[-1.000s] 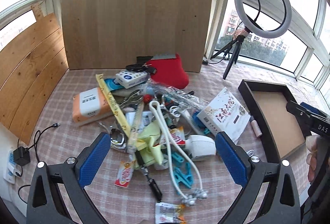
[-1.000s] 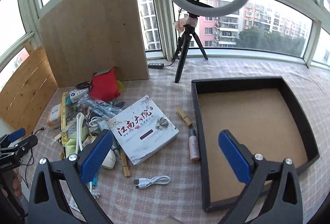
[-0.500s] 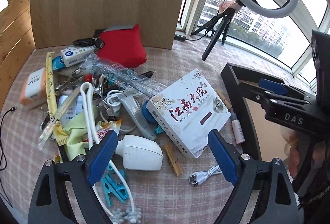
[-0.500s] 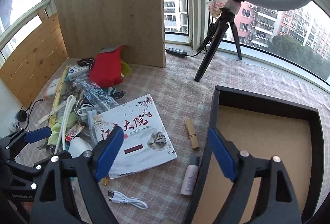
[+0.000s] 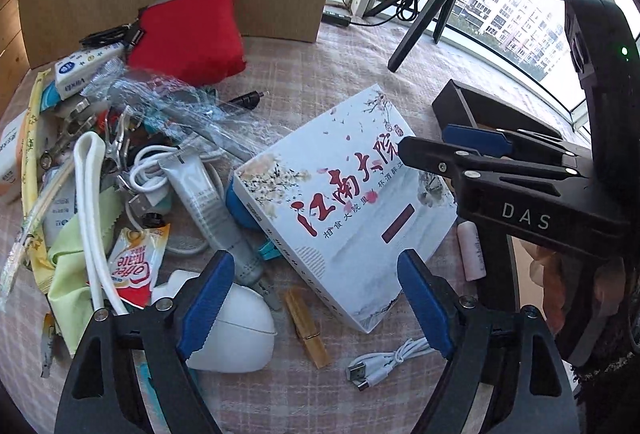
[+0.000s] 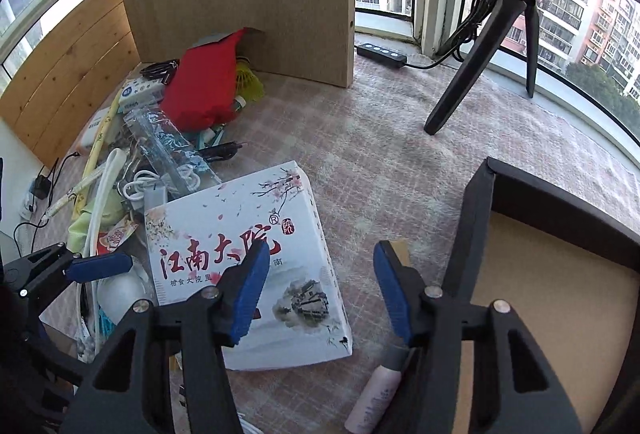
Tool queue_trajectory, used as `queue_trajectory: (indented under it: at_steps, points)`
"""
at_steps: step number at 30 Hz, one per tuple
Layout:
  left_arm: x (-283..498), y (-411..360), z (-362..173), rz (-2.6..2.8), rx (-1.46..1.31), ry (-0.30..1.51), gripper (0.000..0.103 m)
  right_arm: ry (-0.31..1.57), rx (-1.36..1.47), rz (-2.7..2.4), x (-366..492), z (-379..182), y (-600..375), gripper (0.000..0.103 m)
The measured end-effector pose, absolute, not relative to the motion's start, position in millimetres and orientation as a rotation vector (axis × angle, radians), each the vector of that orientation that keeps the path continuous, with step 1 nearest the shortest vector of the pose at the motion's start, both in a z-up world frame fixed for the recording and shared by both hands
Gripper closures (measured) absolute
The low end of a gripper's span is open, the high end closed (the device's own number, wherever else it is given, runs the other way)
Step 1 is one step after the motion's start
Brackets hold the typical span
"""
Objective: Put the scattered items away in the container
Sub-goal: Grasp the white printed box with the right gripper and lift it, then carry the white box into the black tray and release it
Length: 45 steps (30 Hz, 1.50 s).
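Black container (image 6: 480, 218) sits at right, beside the white box (image 5: 344, 194), w/ clutter pile further left. Right gripper (image 6: 318, 288) over box's right edge, jaws spread but just been narrowing, nothing pinched. Left gripper (image 5: 316, 304) jaws wide, closing slightly, above wooden clothespin (image 5: 306, 326).

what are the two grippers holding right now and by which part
Nothing is held. The left gripper and right gripper have just been closing but stand open above the white box, pads touching nothing.
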<state>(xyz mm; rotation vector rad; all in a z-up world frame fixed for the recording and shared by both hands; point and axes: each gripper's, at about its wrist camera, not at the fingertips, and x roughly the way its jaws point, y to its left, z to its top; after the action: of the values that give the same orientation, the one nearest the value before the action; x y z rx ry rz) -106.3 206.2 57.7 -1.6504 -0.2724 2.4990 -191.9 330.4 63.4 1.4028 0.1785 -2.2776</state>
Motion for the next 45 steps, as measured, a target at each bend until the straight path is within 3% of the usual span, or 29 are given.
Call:
queue_trajectory:
  at_steps: [6,9,12,14,17,22,31,39,45]
  points:
    - [-113.1,209.8,50.5,2.473,-1.665,-0.255,0.021,0.06,1.471,-2.224,-205.0,52.0,335.5,0.049]
    - [-116.6,208.0,49.8,2.455,-1.668,-0.304,0.022,0.021,1.493,-2.219,-209.7,49.5,339.9,0.04]
    - [-118.8,209.6,52.0,2.453,-1.672,-0.281,0.033,-0.061,1.511,-2.145,-210.4,45.3,342.7,0.039]
    - [-120.6,211.1,53.1,2.441,-1.671,-0.288,0.035,-0.149,1.536,-2.047,-206.1,40.1,340.3,0.039]
    - [-122.3,211.3,53.1,2.452,-1.683,-0.281,0.035,-0.089,1.514,-2.098,-191.7,42.0,329.3,0.039]
    - [-120.8,203.7,63.4,2.473,-1.654,-0.284,0.035,-0.212,1.523,-2.103,-183.4,48.5,331.7,0.041]
    - [-107.9,208.4,109.9,2.547,-1.511,-0.227,0.035,-0.261,1.424,-2.18,-166.0,98.0,343.6,0.043]
    - [-96.3,254.0,145.3,2.501,-1.386,-0.189,0.035,-0.3,1.37,-2.302,-136.0,138.7,396.4,0.042]
    - [-78.9,339.9,147.4,2.385,-1.327,-0.058,0.035,-0.401,1.407,-2.458,-98.3,142.8,475.9,0.043]
